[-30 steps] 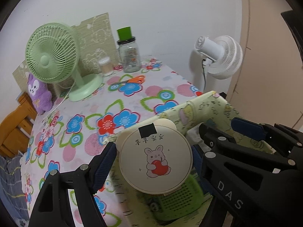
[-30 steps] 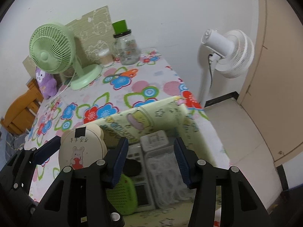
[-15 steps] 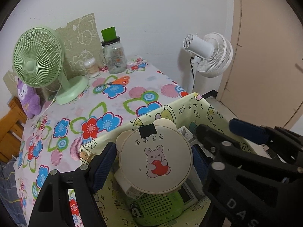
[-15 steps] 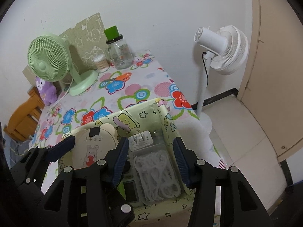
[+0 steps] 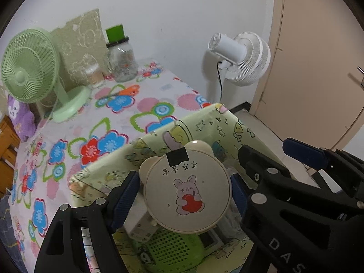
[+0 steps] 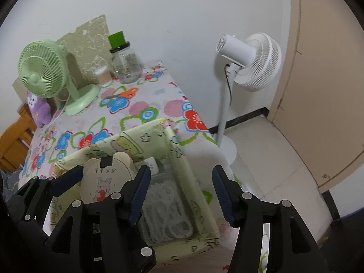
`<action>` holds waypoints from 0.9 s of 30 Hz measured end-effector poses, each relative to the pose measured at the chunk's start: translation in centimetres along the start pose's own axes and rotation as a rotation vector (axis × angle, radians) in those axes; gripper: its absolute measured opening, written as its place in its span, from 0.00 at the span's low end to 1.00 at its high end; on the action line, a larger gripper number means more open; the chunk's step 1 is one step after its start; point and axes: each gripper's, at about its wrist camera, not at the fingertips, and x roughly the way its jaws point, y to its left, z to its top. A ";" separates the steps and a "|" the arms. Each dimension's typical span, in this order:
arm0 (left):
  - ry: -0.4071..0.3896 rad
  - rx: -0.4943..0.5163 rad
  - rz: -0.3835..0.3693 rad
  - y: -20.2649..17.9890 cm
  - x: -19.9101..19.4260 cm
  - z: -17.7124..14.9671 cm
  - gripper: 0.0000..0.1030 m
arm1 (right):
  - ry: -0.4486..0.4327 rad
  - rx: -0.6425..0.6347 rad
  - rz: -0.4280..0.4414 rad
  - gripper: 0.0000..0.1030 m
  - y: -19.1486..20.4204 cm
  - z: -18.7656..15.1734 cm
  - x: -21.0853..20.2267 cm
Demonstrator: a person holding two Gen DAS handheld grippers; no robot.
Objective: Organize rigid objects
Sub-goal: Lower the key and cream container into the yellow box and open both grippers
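My left gripper is shut on a round cream case with bear ears and a rabbit picture, held just over the pale green storage box. In the box below it lie a green perforated gadget and a white plug. In the right wrist view, my right gripper hangs over the right wall of the box. Its jaws are opening and the pads press on nothing. A clear case of white cable lies in the box beneath it. The round case shows at the left.
On the flowered tablecloth stand a green desk fan, a glass jar with a green lid and a small swab jar. Orange scissors lie nearby. A white standing fan and a door are to the right.
Both grippers drifted right over the box. The right jaws spread wider and now straddle the box's right wall. The left keeps its hold on the round case.
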 end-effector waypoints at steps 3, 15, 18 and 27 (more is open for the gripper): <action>0.002 0.006 -0.013 -0.4 0.3 0.0 0.80 | 0.012 0.010 -0.007 0.59 -0.5 -0.2 0.3; -0.004 0.022 -0.003 -0.8 -0.3 -0.2 0.90 | 0.013 0.014 0.006 0.59 -0.8 -0.4 0.2; -0.014 0.020 0.013 -0.5 -1.0 -0.4 0.90 | 0.002 0.006 0.014 0.60 -0.2 -0.4 -0.3; -0.059 0.008 0.055 0.7 -3.4 -1.3 0.94 | -0.040 -0.019 0.038 0.65 1.5 -1.1 -2.2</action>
